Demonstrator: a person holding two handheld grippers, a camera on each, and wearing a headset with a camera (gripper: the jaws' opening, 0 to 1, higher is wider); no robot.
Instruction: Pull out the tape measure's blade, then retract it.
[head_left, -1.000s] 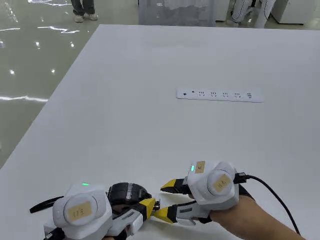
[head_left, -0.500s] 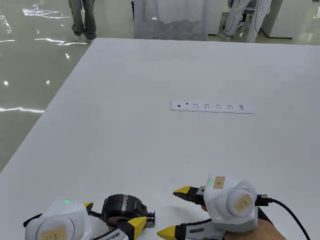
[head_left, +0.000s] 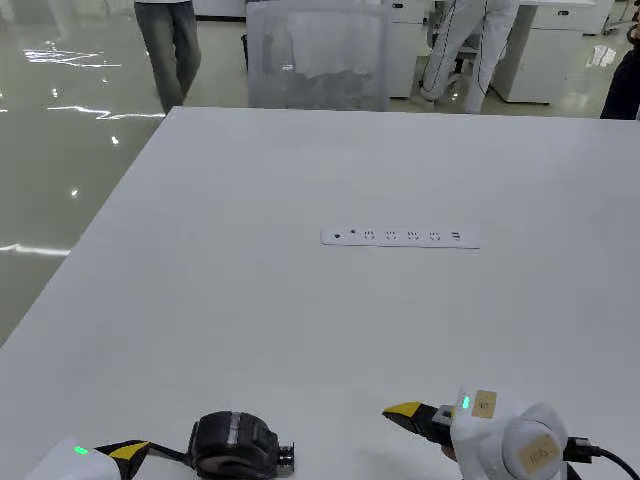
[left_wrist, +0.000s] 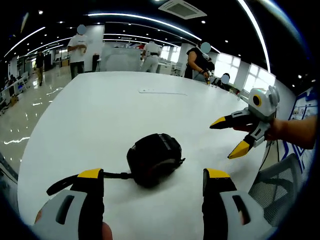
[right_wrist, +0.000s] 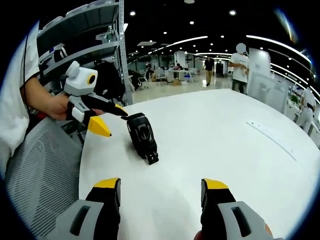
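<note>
Item: tape measure (left_wrist: 152, 156), black, lying on the white table (head_left: 300, 160). We find it just ahead of the left gripper (left_wrist: 153, 175), centred on the gap between the jaws, its case clear of both tips. Its strap (left_wrist: 60, 184) trails past the left-hand jaw; we cannot tell whether they touch.

Left gripper: jaws wide apart, holding nothing.

Right gripper (right_wrist: 161, 184): jaws likewise spread, empty. The tape measure lies ahead and left of it, apart, with the blade hook (right_wrist: 153, 160) facing it and the blade inside the case.

Beyond both: power strip (head_left: 400, 237), well apart. People stand past the table's far edge.
</note>
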